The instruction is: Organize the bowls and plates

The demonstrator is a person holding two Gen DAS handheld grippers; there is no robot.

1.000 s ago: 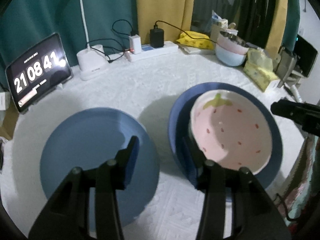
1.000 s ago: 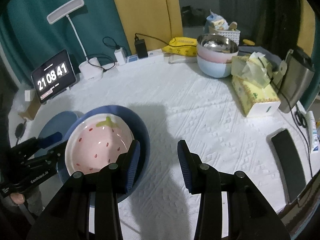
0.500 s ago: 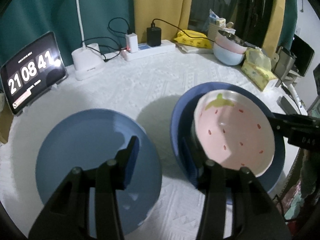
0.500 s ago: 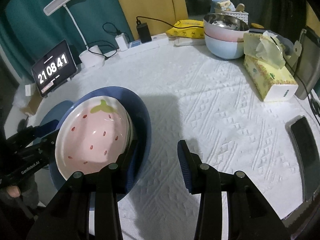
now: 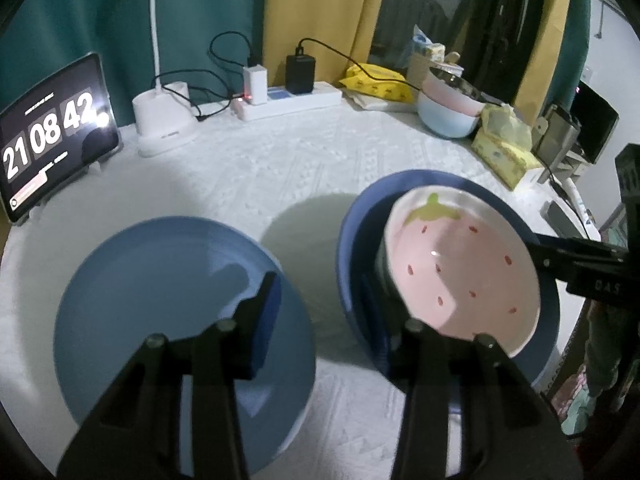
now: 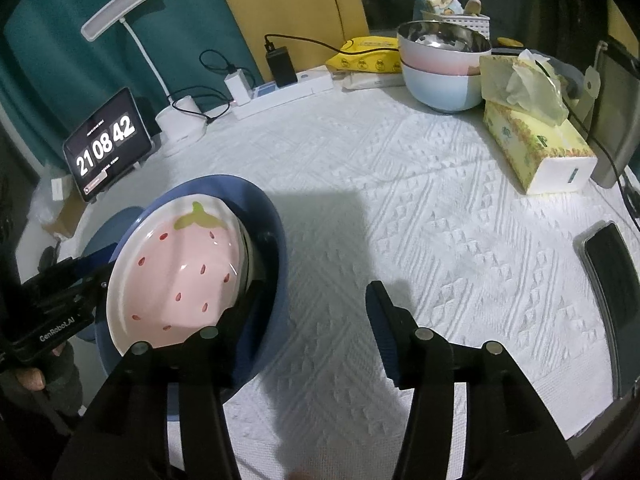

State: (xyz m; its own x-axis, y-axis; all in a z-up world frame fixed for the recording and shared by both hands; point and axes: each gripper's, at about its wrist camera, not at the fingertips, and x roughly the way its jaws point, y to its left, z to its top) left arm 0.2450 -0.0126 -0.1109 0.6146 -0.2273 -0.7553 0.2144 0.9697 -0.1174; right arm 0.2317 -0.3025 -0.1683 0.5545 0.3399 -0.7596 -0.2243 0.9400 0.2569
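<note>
Tablecloth (image 6: 400, 208); phone (image 6: 612, 276) only from right wrist

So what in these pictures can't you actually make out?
- Strawberry bowl: its underside is hidden by its own body and the dark blue plate, so both views leave open whether it rests flat or tilted.
- Light blue plate: in the right wrist view, mostly covered by the dark plate.
- Metal bowl: contents unclear, too small and glary.
- Phone: cut off at the right wrist view's edge.
</note>
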